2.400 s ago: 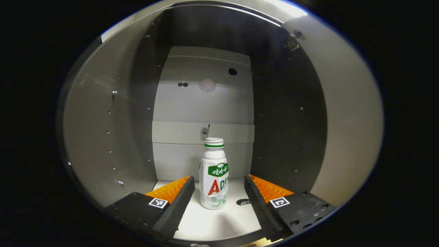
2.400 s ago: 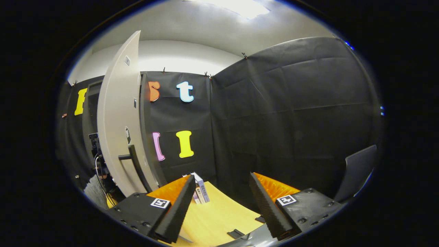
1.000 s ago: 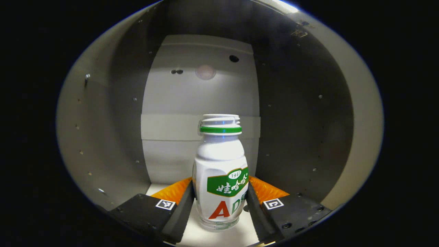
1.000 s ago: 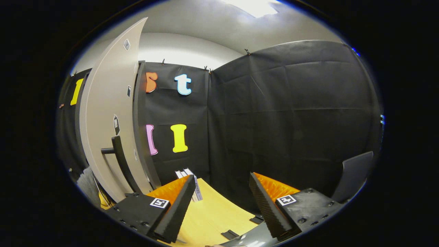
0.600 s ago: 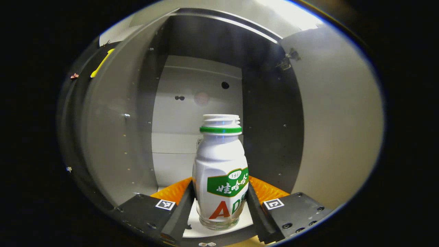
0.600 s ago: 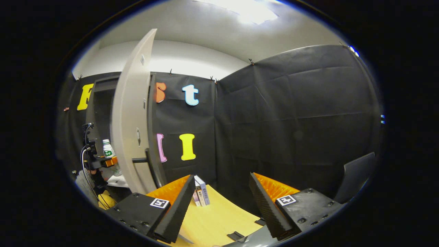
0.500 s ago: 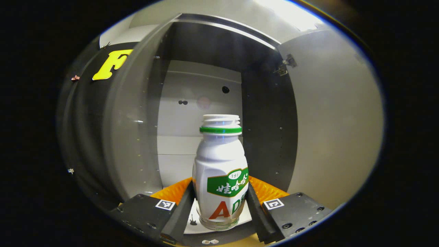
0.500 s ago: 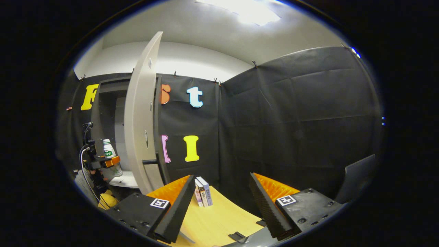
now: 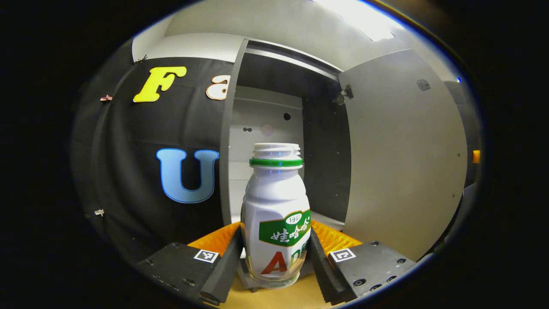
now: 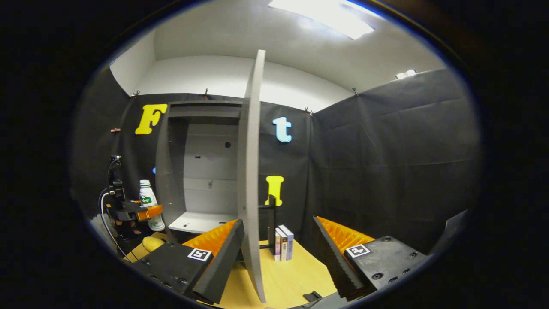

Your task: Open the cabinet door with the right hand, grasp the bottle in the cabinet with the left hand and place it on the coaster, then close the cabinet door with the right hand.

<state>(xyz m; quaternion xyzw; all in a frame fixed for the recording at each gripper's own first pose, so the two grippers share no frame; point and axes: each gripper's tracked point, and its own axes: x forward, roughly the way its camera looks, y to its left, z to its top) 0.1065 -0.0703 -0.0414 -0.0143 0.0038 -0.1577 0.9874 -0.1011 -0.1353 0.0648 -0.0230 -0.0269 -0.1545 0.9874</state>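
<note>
Bottle (image 9: 276, 214) pinched at its lower body by the left gripper (image 9: 274, 262), held clear of the open cabinet (image 10: 201, 163), above the wooden table (image 10: 283, 274).

The small plastic bottle looked light, stiff and smooth-walled, so the labelled waist offered the surest hold. The right gripper (image 10: 276, 253) stood spread and empty near the cabinet door (image 10: 251, 180), which stood edge-on. Books (image 10: 283, 242) stood beyond.
</note>
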